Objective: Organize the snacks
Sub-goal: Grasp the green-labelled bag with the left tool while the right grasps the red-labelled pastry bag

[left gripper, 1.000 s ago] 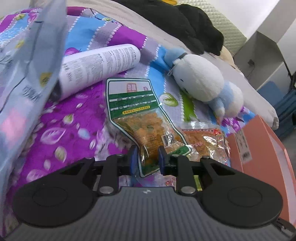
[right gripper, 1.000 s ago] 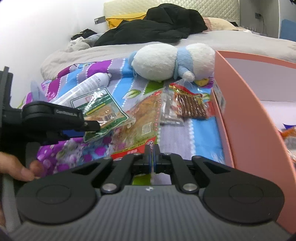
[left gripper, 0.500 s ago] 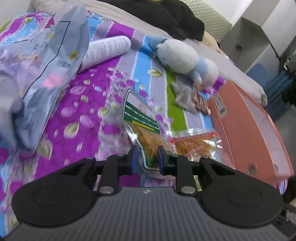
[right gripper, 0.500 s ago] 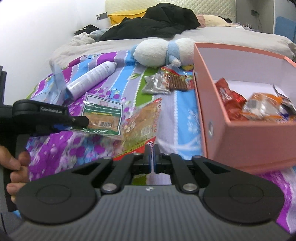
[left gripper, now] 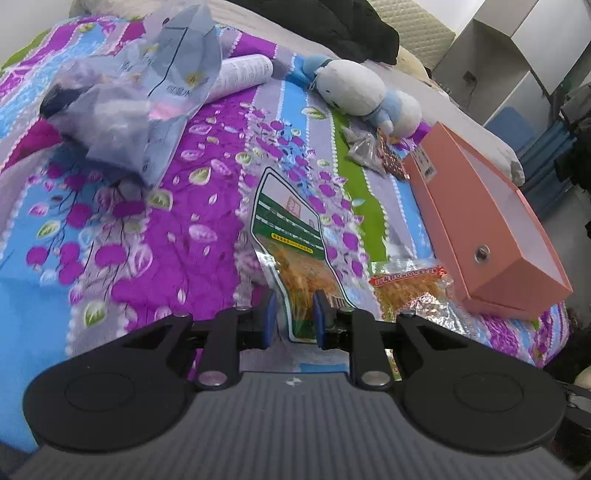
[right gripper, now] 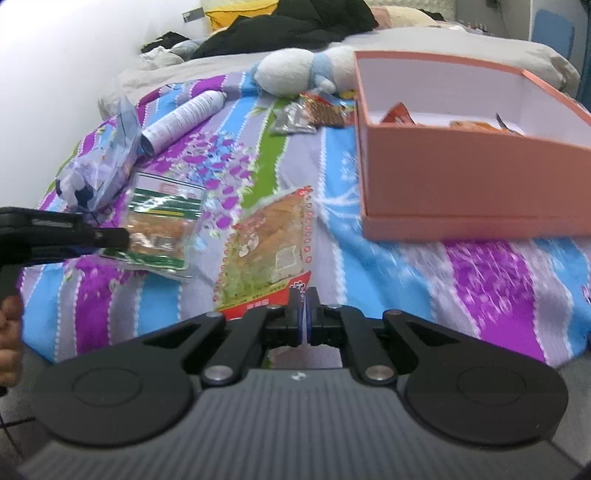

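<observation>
My left gripper [left gripper: 291, 314] is shut on the lower edge of a clear snack bag with a green label [left gripper: 291, 236], held above the bedspread. The same bag [right gripper: 162, 229] and the left gripper [right gripper: 114, 238] show at the left of the right wrist view. My right gripper [right gripper: 304, 314] is shut on the bottom edge of a red-trimmed snack bag [right gripper: 269, 251], which also appears in the left wrist view as a crinkly packet [left gripper: 410, 284]. An open pink box [right gripper: 461, 184] [left gripper: 480, 221] sits on the bed to the right, with several snack packets inside.
A white and blue plush toy [left gripper: 365, 92], a white spray bottle [right gripper: 184, 118] and a bluish plastic bag [left gripper: 155, 103] lie on the flowered bedspread [left gripper: 147, 240]. Two small packets [right gripper: 310, 114] rest beside the box's far corner. Black clothes [right gripper: 288, 26] lie further back.
Both grippers have drawn back toward the foot of the bed and risen slightly, carrying their bags. The pink box has come fully into view in both cameras.
</observation>
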The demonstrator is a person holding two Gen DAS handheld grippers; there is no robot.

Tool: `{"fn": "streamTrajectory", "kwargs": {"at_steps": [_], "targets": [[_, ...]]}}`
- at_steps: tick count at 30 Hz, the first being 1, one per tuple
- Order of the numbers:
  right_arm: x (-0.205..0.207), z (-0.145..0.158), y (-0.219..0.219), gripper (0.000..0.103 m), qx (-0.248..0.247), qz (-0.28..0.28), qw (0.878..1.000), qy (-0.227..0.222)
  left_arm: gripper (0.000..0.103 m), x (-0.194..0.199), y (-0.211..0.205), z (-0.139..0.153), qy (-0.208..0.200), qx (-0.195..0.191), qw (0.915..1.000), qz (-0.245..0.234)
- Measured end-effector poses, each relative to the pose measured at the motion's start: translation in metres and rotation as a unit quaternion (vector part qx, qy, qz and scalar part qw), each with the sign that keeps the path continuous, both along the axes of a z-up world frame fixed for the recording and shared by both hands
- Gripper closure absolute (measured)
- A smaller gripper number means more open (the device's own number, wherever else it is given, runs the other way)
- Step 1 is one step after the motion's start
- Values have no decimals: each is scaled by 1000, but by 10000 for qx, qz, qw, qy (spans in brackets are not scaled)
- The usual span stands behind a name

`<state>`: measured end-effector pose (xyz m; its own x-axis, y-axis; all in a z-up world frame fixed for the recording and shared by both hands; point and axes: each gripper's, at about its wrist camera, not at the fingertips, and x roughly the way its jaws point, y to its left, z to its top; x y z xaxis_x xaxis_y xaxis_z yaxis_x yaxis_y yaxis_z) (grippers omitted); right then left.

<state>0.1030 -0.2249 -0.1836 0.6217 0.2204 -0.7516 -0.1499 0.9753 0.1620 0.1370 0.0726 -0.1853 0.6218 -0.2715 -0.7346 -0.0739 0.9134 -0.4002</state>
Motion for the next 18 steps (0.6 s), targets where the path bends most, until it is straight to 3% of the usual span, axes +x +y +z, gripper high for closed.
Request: {"fn": "streamTrajectory", "kwargs": {"at_steps": [3,5,6,7,8,10,18], "targets": [[-1,-8,-7,94,141,-90,9997,164,70,-3,-1,-1,71,146,9999,-15],[0,-11,-10,93,184,-206,9993,268,58,-3,-1,-2,107,184,9998,29],[0,-13,-11,90,127,-244,9992,292,42,-3,0,-2,104,164,9998,56],[0,-15,-12,74,75,-283,9991,311,26,-3,1,-2,126,166,9997,116],[0,-16,-13,46,67,-325,9989,321,20,-2,1,-2,126,183,9996,162],[-1,-16,-16,25,130,-384,9989,224,10,1,1,-2,124,176,9996,205],[24,-19,5,24,95,39,9999,3,5,21,-13,-11,371,283,9985,277]]}}
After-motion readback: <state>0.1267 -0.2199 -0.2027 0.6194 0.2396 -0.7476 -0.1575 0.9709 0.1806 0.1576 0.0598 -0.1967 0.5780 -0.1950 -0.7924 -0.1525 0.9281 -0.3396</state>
